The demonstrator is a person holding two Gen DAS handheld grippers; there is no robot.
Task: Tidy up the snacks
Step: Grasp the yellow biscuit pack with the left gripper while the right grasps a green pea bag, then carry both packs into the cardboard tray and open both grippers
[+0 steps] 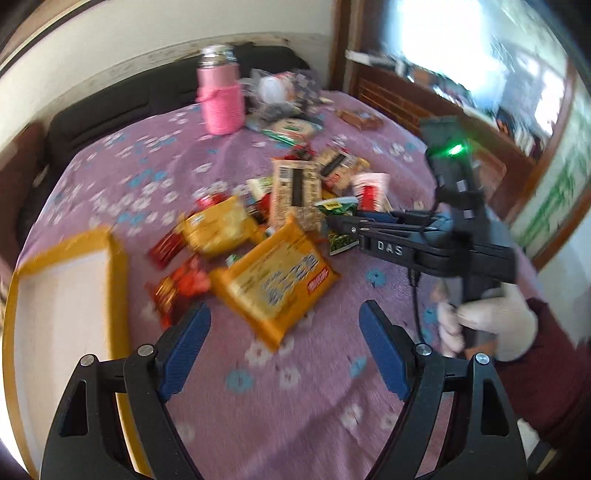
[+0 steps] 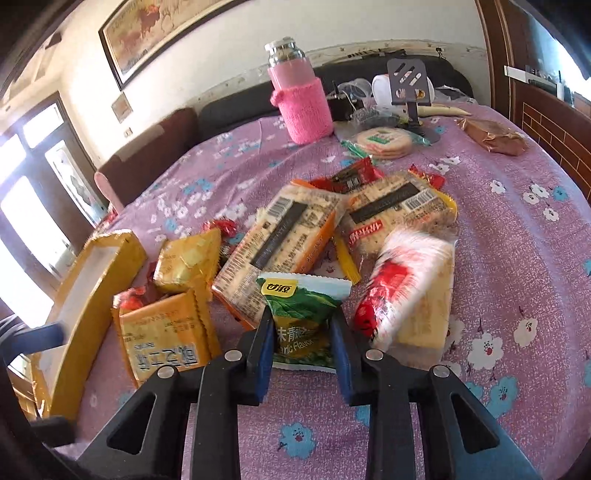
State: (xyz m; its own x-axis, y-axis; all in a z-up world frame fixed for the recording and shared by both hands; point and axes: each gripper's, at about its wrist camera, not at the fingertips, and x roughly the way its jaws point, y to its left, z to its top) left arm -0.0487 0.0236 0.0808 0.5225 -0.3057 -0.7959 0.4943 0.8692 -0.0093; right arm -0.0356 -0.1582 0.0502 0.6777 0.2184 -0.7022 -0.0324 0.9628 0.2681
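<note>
The yellow box (image 2: 92, 280) at nine o'clock of the pile is seen empty, its white floor bare; no snack is judged sorted yet. The right tongs (image 2: 303, 332) are clenched on a green pea packet (image 2: 299, 317) at the pile's near edge. The left tongs (image 1: 284, 350) are released, nothing between them, above the purple flowered cloth (image 1: 295, 406). Left to sort: two cracker packs (image 2: 288, 236), yellow biscuit packets (image 2: 166, 336), red sweets (image 2: 221, 225), a red-and-white wrapped pack (image 2: 402, 291). The desk also carries a pink-sleeved flask (image 2: 301, 107) at twelve o'clock. A framed picture (image 2: 155, 33) hangs on the wall.
</note>
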